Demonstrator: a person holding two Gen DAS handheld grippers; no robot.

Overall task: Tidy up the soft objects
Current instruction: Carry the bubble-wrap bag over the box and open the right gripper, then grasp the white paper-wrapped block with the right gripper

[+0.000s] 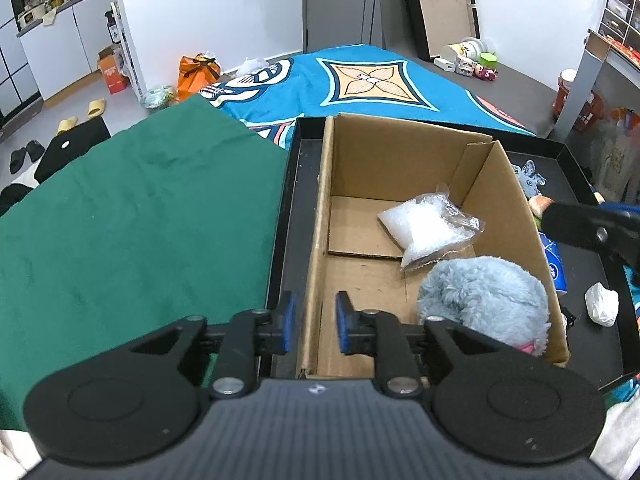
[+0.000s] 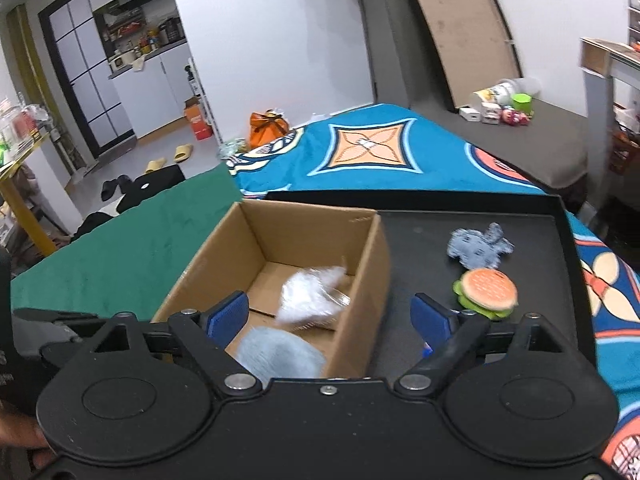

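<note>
A cardboard box (image 1: 404,160) (image 2: 256,240) stands in a black tray (image 1: 296,200) (image 2: 420,240). Inside lie a clear bag of white filling (image 1: 424,228) (image 2: 312,292) and a fluffy light-blue plush (image 1: 484,296) (image 2: 280,356). My left gripper (image 1: 314,326) is open and empty, its fingers astride the box's near left wall. My right gripper (image 2: 330,316) is wide open and empty above the box's near right corner. On the tray right of the box lie a burger plush (image 2: 486,292), a grey-blue plush (image 2: 480,246) (image 1: 530,178), a blue packet (image 1: 554,262) and a white wad (image 1: 602,304).
A green cloth (image 1: 140,220) (image 2: 132,248) covers the surface left of the tray. A blue patterned blanket (image 1: 360,80) (image 2: 380,148) lies behind. Small toys and jars (image 2: 500,104) sit on a grey surface at the back right. The right gripper's arm (image 1: 592,228) shows at the right edge.
</note>
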